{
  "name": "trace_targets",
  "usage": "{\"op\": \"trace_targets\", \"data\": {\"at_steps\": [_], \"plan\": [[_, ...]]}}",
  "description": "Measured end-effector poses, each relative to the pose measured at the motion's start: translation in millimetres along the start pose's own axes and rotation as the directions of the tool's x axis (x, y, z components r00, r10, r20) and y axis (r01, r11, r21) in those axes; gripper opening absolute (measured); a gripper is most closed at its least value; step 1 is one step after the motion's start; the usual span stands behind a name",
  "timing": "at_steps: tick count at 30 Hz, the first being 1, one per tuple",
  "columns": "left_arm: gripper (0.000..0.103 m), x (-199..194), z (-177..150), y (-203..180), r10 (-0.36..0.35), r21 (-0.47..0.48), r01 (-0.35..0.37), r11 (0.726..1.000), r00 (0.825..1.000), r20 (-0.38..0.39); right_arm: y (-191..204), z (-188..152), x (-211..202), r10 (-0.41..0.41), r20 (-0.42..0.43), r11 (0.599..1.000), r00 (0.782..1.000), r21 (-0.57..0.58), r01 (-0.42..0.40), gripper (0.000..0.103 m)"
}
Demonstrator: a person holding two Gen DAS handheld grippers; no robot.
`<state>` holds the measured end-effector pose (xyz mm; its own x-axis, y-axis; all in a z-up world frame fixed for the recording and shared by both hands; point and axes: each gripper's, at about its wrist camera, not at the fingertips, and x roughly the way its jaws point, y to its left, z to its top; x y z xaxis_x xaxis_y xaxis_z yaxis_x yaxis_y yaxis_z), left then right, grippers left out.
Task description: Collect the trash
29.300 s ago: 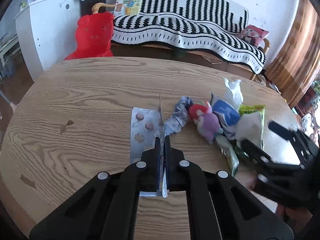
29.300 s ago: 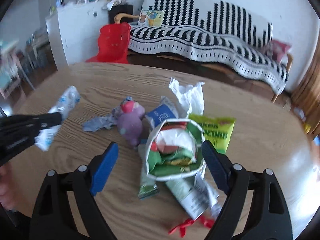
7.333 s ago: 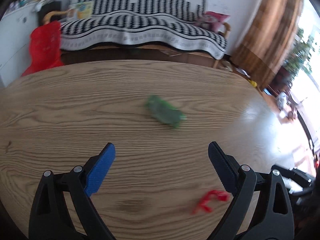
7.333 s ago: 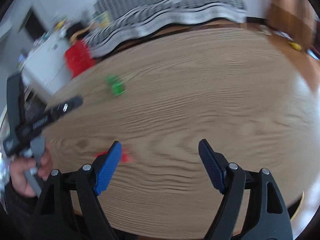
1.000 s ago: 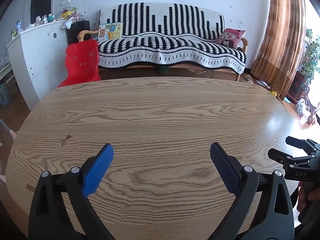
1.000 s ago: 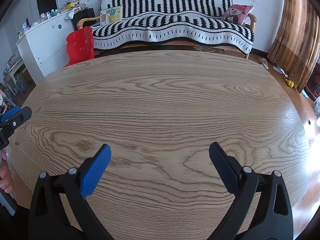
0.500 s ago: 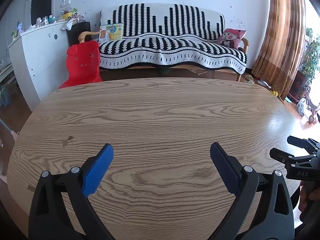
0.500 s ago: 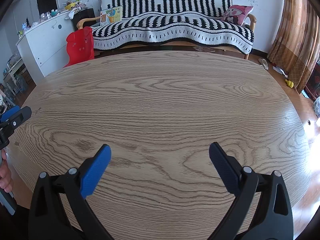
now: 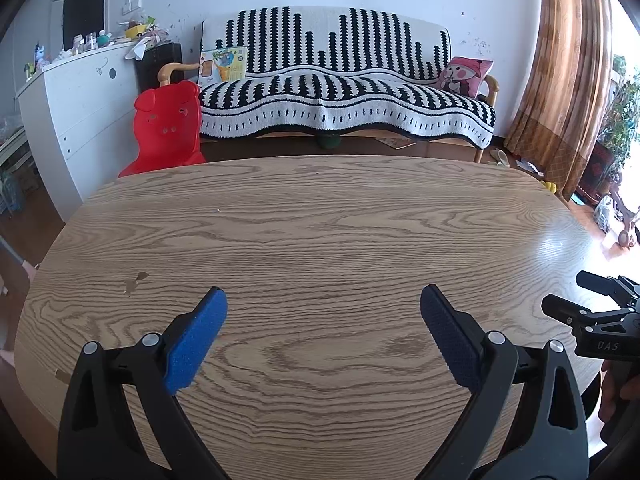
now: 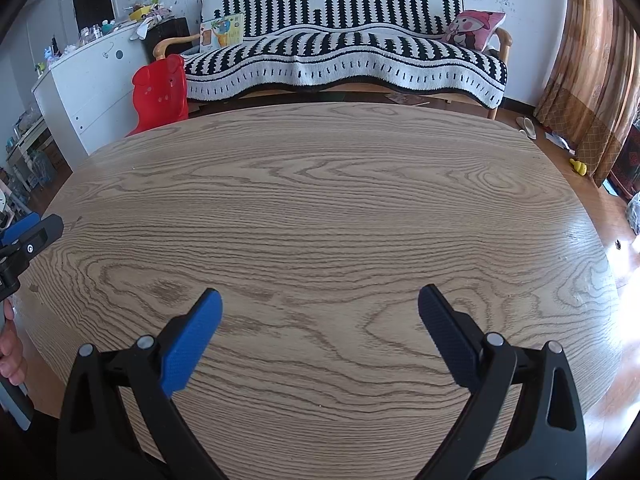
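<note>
The oval wooden table [image 9: 320, 232] [image 10: 320, 208] shows bare wood in both views, with no trash on it. My left gripper [image 9: 323, 300] hovers open over the near edge of the table, nothing between its blue pads. My right gripper [image 10: 319, 300] is likewise open and holds nothing. In the left wrist view the right gripper [image 9: 588, 304] pokes in at the right edge, held by a hand [image 9: 612, 384]. In the right wrist view the left gripper [image 10: 28, 236] shows at the left edge with a hand [image 10: 10, 356] below it.
Behind the table stands a sofa with a black-and-white striped cover [image 9: 344, 96] and a pink cushion [image 9: 466, 76]. A red plastic child's chair [image 9: 166, 124] and a white cabinet [image 9: 80, 108] stand at the left. Brown curtains [image 9: 568, 80] hang at the right.
Several wrappers, a pill blister and a small toy lay on the table earlier; all are gone now. Over the last second both grippers stay open and nearly still.
</note>
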<state>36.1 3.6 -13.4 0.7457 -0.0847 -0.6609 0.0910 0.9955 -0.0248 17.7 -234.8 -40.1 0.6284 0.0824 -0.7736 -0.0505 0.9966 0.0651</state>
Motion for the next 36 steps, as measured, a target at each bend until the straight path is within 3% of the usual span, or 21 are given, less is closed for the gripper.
{"op": "trace_targets", "data": {"at_steps": [36], "plan": [[0.094, 0.2, 0.4, 5.3, 0.003, 0.0, -0.003, 1.0, 1.0, -0.002, -0.7, -0.5, -0.6, 0.002, 0.001, 1.0, 1.0, 0.0, -0.002, 0.095]]}}
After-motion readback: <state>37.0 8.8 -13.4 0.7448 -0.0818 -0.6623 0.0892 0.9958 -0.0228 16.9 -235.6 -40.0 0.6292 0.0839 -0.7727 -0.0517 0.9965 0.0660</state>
